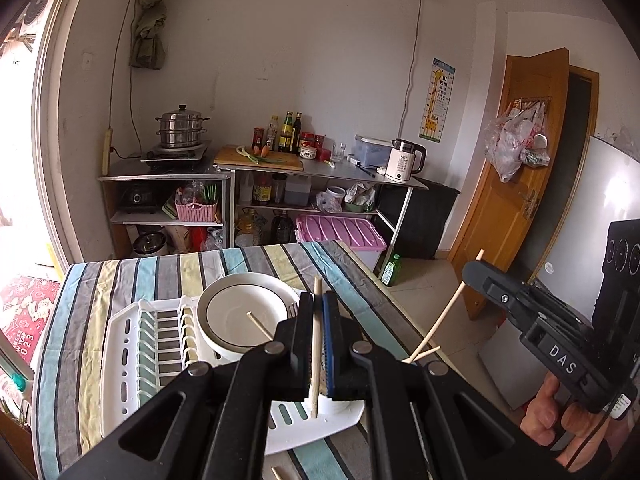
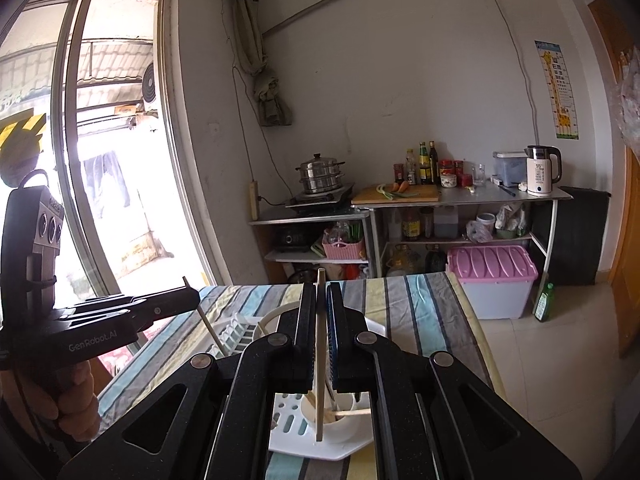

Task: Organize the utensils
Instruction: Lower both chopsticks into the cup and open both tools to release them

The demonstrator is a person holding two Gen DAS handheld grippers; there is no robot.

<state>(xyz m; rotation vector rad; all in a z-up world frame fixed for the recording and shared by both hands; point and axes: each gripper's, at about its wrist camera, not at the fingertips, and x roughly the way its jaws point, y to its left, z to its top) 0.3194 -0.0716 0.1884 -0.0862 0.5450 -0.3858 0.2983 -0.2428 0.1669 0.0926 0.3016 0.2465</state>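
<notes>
My left gripper is shut on a wooden chopstick that stands nearly upright, its lower end over the white utensil cup at the near corner of the dish rack. My right gripper is shut on a second chopstick, also upright, over the same cup, where another chopstick lies across the rim. Each gripper shows in the other's view: the right gripper with its stick, the left gripper with its stick. A white bowl holds one more chopstick.
The rack sits on a striped tablecloth. A fork rests by the bowl, and a loose chopstick lies at the near edge. Behind stand metal shelves with bottles, a steamer pot and a kettle. A person's hand grips the left tool.
</notes>
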